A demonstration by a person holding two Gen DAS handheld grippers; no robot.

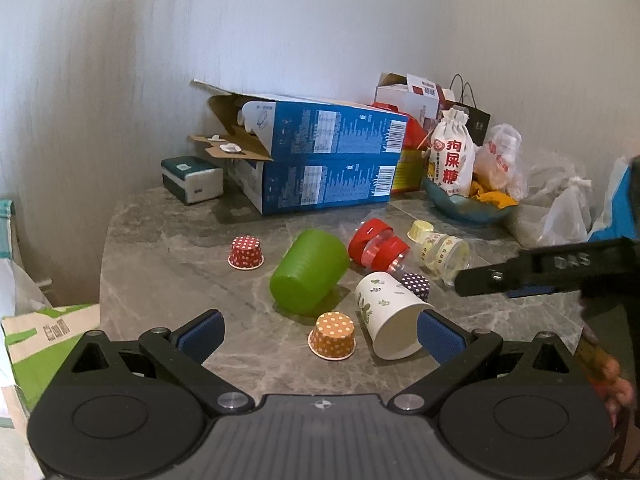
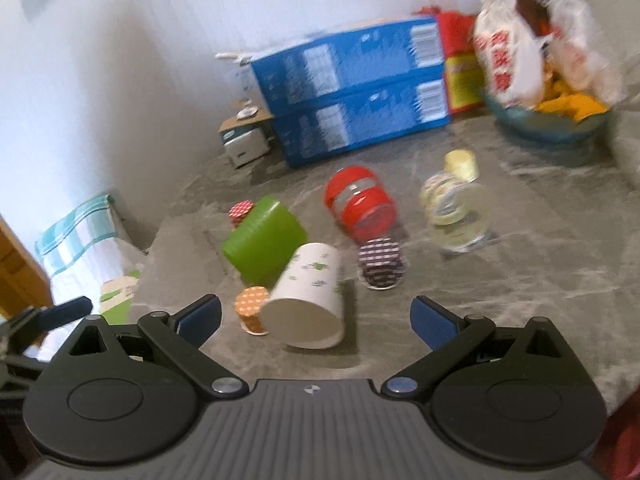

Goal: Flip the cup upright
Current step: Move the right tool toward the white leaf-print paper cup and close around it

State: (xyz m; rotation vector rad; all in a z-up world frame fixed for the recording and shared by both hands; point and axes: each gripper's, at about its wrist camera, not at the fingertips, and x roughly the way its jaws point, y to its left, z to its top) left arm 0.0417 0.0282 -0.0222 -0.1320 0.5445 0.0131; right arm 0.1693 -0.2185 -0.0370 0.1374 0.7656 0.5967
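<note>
Several cups lie on their sides on the grey marble table (image 1: 168,264): a green cup (image 1: 308,270) (image 2: 266,246), a white paper cup with green prints (image 1: 390,316) (image 2: 310,294), a red and clear cup (image 1: 378,250) (image 2: 360,206) and a clear yellow-patterned cup (image 1: 444,254) (image 2: 452,208). My left gripper (image 1: 322,332) is open and empty, close in front of the white cup. My right gripper (image 2: 316,322) is open and empty, with the white cup's mouth just ahead between its fingers. The right gripper's fingers (image 1: 520,272) also show at the right of the left wrist view.
Small dotted paper cups stand upside down: red (image 1: 246,253), orange (image 1: 332,336) (image 2: 251,308), dark purple (image 1: 416,285) (image 2: 380,264) and yellow (image 1: 421,230). Two stacked blue cartons (image 1: 320,160), a tissue pack (image 1: 192,179) and a blue bowl with bags (image 1: 468,204) line the back. The table's left edge drops off.
</note>
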